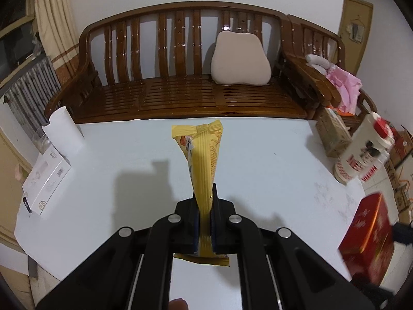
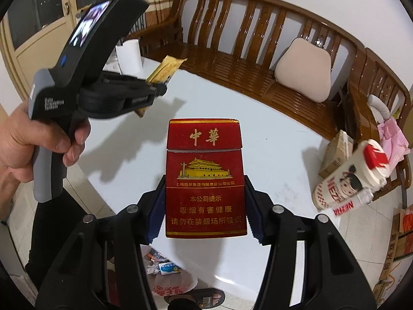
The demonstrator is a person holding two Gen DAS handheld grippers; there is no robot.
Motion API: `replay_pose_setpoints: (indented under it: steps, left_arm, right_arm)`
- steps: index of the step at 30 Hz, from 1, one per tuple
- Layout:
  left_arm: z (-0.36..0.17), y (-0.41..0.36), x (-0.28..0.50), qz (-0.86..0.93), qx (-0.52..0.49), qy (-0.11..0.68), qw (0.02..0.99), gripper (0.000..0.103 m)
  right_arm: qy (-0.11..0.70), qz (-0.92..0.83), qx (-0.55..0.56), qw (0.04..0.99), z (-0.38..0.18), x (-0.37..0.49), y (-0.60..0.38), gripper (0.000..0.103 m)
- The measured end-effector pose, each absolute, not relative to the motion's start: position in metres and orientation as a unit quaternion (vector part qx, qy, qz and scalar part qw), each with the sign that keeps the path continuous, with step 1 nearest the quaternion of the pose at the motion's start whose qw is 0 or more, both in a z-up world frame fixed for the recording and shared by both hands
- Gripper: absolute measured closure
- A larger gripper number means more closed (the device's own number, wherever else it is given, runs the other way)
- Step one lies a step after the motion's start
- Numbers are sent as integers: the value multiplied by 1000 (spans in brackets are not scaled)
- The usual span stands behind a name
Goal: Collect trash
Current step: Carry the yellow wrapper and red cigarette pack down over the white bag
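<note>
Both claws are loaded. The left claw (image 1: 205, 222) is clamped tight on a yellow wrapper (image 1: 204, 160), pinching it near the bottom end so most of it sticks straight out toward 12 o'clock over the white counter (image 1: 271, 160). It's thin crinkly film, probably weightless and floppy, so a mid-body pinch looks plenty.

The right claw (image 2: 205, 206) has its fingers closed on the lower half of a red cigarette pack (image 2: 205, 178), one on each narrow side at 9 and 3 o'clock. Light stiff cardboard; likely empty, so squeezing hard could crush it. A trash bag (image 2: 170, 281) sits on the floor at 6 o'clock, below the counter edge.
</note>
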State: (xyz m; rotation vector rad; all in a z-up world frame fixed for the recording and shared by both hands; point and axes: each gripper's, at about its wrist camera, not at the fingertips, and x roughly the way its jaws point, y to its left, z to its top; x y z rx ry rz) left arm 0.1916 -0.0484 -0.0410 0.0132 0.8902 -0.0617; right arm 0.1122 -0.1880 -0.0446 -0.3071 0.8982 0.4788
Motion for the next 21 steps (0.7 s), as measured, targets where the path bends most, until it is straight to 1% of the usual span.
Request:
replay_pose_setpoints:
  steps: [11,16,21]
  left_arm:
    - [-19,-60,116,-70,23,404,912,96]
    - [-24,-69,72,-96,39,396,912,96]
    - [-45,-76,30,-122,45,400,907,96]
  right_arm:
    - [399,214,-131,882,-14,41,-211,50]
    - [391,215,-123,887,-14,3,-217,50]
    - [394,211,-119,887,-31,-33,-222,50]
